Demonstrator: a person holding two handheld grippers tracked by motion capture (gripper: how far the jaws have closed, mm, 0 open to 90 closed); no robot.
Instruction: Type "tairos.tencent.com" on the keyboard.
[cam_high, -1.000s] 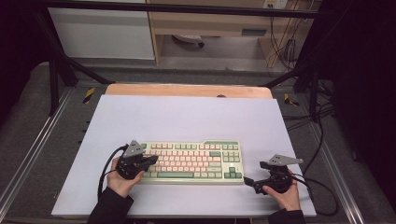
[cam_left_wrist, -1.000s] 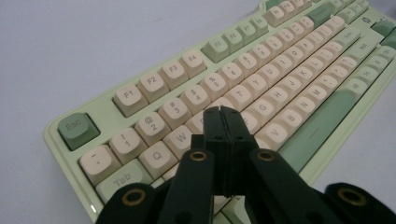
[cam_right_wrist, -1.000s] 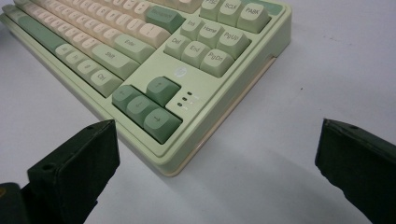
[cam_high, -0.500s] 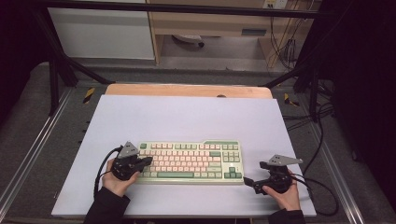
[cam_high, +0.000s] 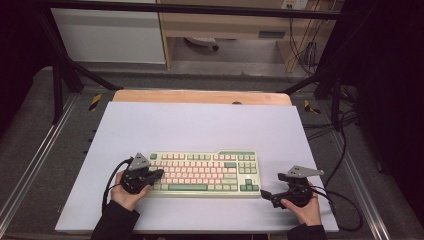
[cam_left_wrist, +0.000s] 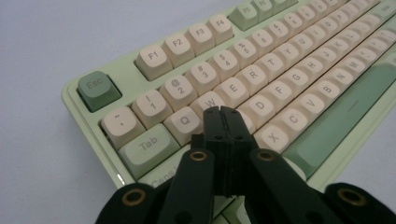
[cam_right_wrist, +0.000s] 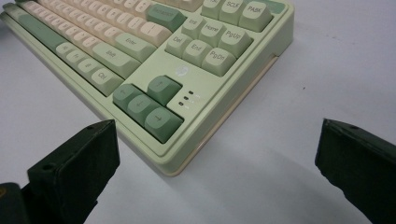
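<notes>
A pale green keyboard (cam_high: 205, 172) with cream and green keys lies flat near the front of the white mat (cam_high: 200, 125). My left gripper (cam_high: 159, 173) is shut with nothing in it. Its joined tips (cam_left_wrist: 222, 112) sit over the letter keys just below W on the keyboard (cam_left_wrist: 280, 84); whether they press a key I cannot tell. My right gripper (cam_high: 266, 195) stands open on the mat beside the front right corner of the keyboard (cam_right_wrist: 187, 56). Its jaws are wide apart, with the arrow-key corner in front of the right gripper (cam_right_wrist: 217, 135).
A wooden table edge (cam_high: 200, 96) runs behind the mat. Black cables (cam_high: 345, 150) trail off the right side, and metal frame rails (cam_high: 30, 170) border the left. Bare mat lies behind the keyboard and on both sides of it.
My left gripper has slid a little to the left over the keyboard's left end, still shut. The right gripper and the keyboard have not moved.
</notes>
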